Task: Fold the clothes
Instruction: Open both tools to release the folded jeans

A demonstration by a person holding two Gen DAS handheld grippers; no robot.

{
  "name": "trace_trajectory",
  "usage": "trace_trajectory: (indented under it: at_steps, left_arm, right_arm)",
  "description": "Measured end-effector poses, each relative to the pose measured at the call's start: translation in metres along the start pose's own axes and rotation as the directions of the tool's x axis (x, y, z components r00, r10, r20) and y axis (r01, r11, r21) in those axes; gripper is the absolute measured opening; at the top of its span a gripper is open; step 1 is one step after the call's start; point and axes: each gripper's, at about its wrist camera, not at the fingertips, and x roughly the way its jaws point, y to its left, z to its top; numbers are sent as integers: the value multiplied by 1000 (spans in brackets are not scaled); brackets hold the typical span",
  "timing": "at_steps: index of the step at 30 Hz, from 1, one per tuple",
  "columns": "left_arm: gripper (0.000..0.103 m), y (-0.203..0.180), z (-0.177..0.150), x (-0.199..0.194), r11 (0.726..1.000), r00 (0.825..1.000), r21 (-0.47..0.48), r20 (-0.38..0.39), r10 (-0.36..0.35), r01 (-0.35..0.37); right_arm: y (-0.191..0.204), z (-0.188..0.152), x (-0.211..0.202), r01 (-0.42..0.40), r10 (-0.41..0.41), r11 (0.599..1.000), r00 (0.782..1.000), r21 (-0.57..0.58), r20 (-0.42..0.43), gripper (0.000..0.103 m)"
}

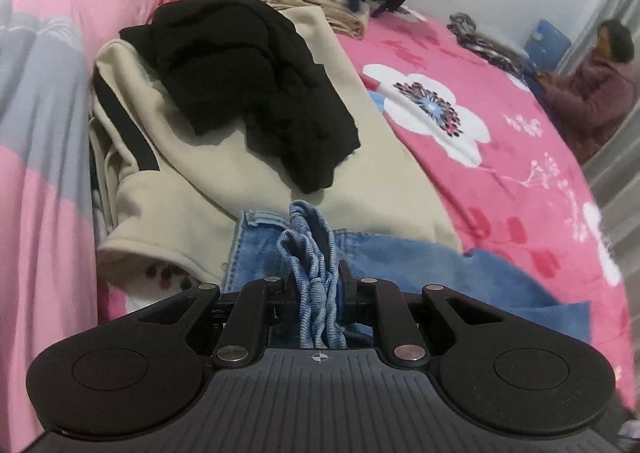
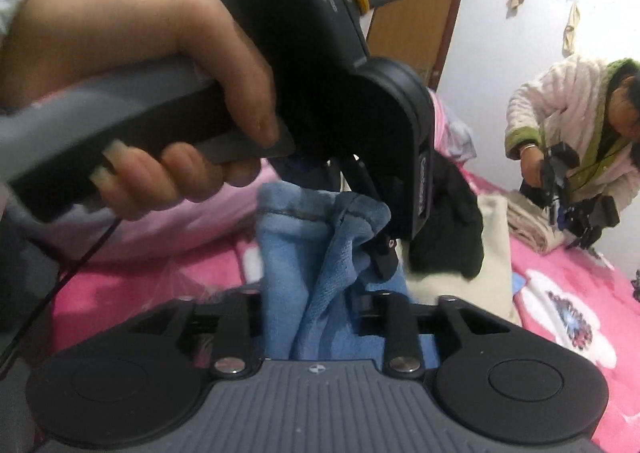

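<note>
Pink floral bedspread (image 1: pixel 500 181) covers the bed. On it: beige garment (image 1: pixel 224 173) topped by a black garment (image 1: pixel 248 85). Blue jeans (image 1: pixel 312 253) lie just beside the beige garment. Left gripper (image 1: pixel 316 285) clamps bunched denim. Right gripper (image 2: pixel 312 305) jaws apart; denim between, pads not visibly pressing.

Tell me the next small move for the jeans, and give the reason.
Probably lower the left gripper and lay the bunched jeans flat on the pink bedspread before it lets go. That gripper is clamped on gathered denim, while the right gripper stands apart around the blue fabric, apparently not pinching it, so the left seems to carry the garment alone.
</note>
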Motion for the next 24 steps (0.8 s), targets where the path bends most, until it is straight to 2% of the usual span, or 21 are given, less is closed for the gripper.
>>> trace_trajectory:
  at_steps: [3, 6, 8, 10, 14, 16, 19, 21, 23, 24]
  left_arm:
    - [14, 4, -6, 6, 999, 1000, 44, 13, 7, -8]
    - [23, 10, -10, 10, 997, 999, 78, 35, 18, -21]
    - [37, 17, -13, 10, 997, 997, 47, 44, 64, -66]
    - [50, 22, -16, 3, 988, 986, 14, 61, 153, -154]
    - [53, 26, -19, -19, 974, 968, -34, 107, 227, -225]
    - [53, 14, -20, -33, 973, 961, -13, 157, 228, -229]
    - [53, -27, -25, -44, 980, 974, 145, 200, 108, -138]
    - [54, -66, -31, -39, 968, 985, 250, 171, -8, -35]
    - [55, -108, -37, -25, 931, 985, 349, 92, -143, 103]
    - [57, -130, -39, -15, 901, 977, 396, 40, -210, 178]
  right_arm:
    - [-9, -3, -25, -57, 57, 997, 998, 45, -5, 52]
    - [-37, 1, -52, -51, 56, 985, 998, 162, -27, 52]
    - [-64, -2, -70, 12, -1, 974, 999, 225, -49, 52]
    - [-96, -10, -95, 103, -86, 957, 994, 272, -74, 55]
    - [-163, -52, -144, 263, -199, 892, 958, 367, -205, 59]
    - [-191, -80, -160, 305, -193, 856, 938, 417, -289, 60]
    - [-222, -128, -180, 353, -148, 796, 901, 492, -408, 60]
    - [-236, -157, -191, 342, -86, 762, 895, 550, -437, 61]
    - [-230, -176, -194, 283, -4, 754, 904, 593, -427, 61]
    - [-225, -184, -194, 250, 38, 752, 907, 610, -419, 62]
